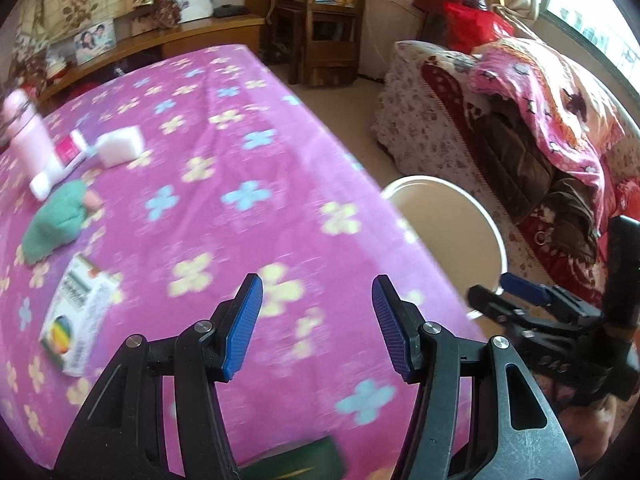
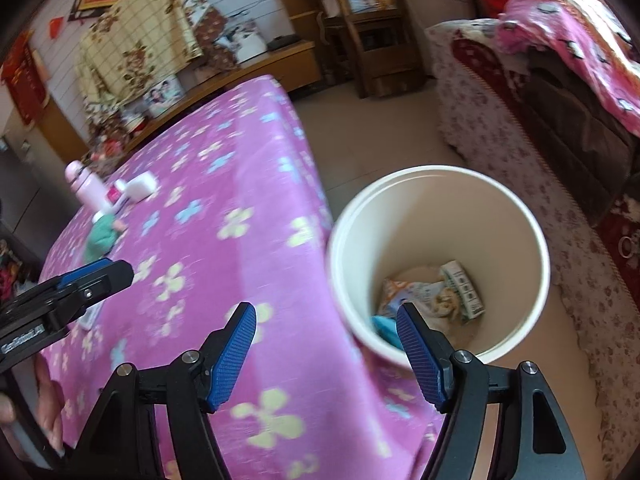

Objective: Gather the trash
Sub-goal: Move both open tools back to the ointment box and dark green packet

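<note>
My left gripper (image 1: 318, 300) is open and empty above the pink flowered tablecloth (image 1: 248, 152). To its left lie a printed carton (image 1: 80, 316), a green cloth lump (image 1: 56, 220), a white tube with a red label (image 1: 60, 164) and a white block (image 1: 120, 146). My right gripper (image 2: 326, 330) is open and empty, over the table's edge and the near rim of the cream bin (image 2: 516, 208). Snack wrappers (image 2: 440, 296) and a blue scrap lie at the bin's bottom. The bin also shows in the left wrist view (image 1: 448, 216).
A pink bottle (image 1: 22, 128) stands at the table's far left. A green box (image 1: 296, 460) sits at the near edge. A sofa with blankets (image 1: 540, 128) is right of the bin. A wooden shelf (image 1: 328, 20) and a low cabinet stand at the back.
</note>
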Tool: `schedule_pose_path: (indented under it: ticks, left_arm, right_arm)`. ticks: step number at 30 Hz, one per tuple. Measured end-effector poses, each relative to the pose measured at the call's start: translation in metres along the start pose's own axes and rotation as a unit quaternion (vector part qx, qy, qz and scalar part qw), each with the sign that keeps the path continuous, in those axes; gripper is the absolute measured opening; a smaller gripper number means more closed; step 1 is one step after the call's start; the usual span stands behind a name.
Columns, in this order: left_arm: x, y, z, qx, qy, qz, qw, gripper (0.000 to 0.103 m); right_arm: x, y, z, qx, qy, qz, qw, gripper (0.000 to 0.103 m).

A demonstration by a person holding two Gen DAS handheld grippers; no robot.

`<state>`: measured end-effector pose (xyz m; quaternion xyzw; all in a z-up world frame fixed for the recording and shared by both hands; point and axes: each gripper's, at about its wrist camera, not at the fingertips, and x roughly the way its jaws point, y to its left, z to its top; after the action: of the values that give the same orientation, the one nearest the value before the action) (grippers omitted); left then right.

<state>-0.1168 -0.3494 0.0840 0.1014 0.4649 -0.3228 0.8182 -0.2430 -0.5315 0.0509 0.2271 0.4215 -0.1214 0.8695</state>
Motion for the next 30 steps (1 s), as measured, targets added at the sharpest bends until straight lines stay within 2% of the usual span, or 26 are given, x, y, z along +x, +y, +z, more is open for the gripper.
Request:
schedule_pose_path:
  ticks: [7, 13, 19, 25, 30]
  left_arm:
    - [-0.013, 0.088, -0.025, -0.055, 0.016, 0.024, 0.9981, 0.058]
    - [-0.026, 0.137, -0.041, -0.069, 0.008, 0.06, 0.9958, 0.059]
    - [-0.024, 0.156, -0.051, -0.034, 0.005, 0.1, 0.9944, 0.06]
    - [-0.009, 0.167, -0.047, -0.021, 0.006, 0.12, 0.9926, 0.063]
    - [-0.002, 0.171, -0.039, -0.021, 0.008, 0.122, 0.9923, 0.065]
  right_arm:
    - [0.009, 0.039, -0.01, -0.03, 0.02, 0.026, 0.999, 0.072]
    - [0.02, 0.069, -0.016, -0.053, 0.036, 0.038, 0.997, 0.072]
    - [0.024, 0.093, -0.021, -0.075, 0.046, 0.047, 0.995, 0.072]
    - [0.021, 0.11, -0.026, -0.095, 0.053, 0.058, 0.992, 0.072]
    - [0.023, 0.121, -0.03, -0.111, 0.063, 0.06, 0.99, 0.072]
